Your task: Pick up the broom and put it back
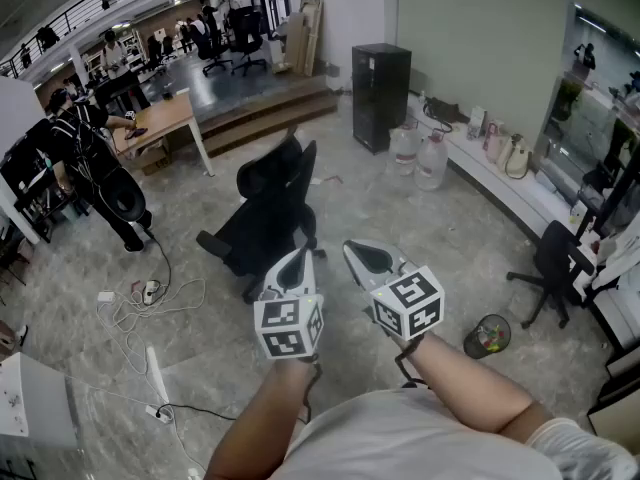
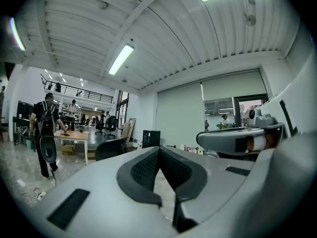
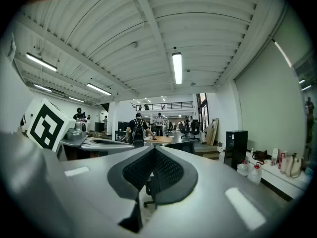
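Observation:
No broom shows in any view. In the head view I hold both grippers side by side at chest height, pointing level out over the marble floor. My left gripper (image 1: 300, 259) has its jaws closed tip to tip with nothing between them, and the left gripper view shows its dark pads (image 2: 148, 168) meeting at the tip (image 2: 159, 149). My right gripper (image 1: 353, 249) is likewise shut and empty, and its pads (image 3: 168, 172) touch in the right gripper view (image 3: 154, 149). Each gripper carries its marker cube near my hands.
A black office chair (image 1: 268, 218) stands just ahead of the grippers. Loose cables and a power strip (image 1: 150, 313) lie on the floor at left. A person (image 1: 95, 168) stands by a wooden table (image 1: 160, 120). A black cabinet (image 1: 380, 93), water jugs (image 1: 420, 158), a second chair (image 1: 550, 268) and a bin (image 1: 487, 335) stand at right.

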`<state>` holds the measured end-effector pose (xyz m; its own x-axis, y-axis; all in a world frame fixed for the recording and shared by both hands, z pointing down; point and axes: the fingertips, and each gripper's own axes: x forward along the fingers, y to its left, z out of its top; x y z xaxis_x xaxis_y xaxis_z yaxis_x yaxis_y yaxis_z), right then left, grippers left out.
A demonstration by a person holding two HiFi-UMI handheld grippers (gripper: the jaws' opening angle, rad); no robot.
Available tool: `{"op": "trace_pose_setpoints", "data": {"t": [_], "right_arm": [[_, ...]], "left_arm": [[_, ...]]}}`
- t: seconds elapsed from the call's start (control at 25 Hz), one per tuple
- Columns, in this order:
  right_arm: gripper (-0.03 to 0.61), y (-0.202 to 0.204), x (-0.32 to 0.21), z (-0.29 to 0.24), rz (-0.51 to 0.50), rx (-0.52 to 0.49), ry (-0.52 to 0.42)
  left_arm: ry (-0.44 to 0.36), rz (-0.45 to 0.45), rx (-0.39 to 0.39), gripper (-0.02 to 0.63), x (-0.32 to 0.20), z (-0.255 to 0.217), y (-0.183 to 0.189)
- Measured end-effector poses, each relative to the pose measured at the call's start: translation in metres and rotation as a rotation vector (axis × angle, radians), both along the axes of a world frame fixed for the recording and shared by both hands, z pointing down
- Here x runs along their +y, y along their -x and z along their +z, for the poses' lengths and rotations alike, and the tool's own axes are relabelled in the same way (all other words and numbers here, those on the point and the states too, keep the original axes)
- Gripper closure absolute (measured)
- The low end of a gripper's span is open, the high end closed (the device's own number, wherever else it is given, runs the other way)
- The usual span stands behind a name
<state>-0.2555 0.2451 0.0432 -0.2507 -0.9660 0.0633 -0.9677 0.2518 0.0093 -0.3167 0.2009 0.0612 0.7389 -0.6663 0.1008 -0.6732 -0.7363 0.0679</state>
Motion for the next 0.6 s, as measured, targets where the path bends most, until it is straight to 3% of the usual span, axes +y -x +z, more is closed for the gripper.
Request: {"op": "trace_pose_setpoints", "data": {"t": [0.32, 0.6], "right_arm": [[0.575, -0.005, -0.006, 0.006, 0.002, -0.032, -0.008], [0.575, -0.040, -0.030, 0.023, 0.034, -0.061, 0.017]], "left_arm": [[0.034, -0.005, -0.003, 0.609, -0.012, 0.014, -0.004], [0.059, 0.024, -0.022, 0.609, -0.035, 0.029, -0.038]]}}
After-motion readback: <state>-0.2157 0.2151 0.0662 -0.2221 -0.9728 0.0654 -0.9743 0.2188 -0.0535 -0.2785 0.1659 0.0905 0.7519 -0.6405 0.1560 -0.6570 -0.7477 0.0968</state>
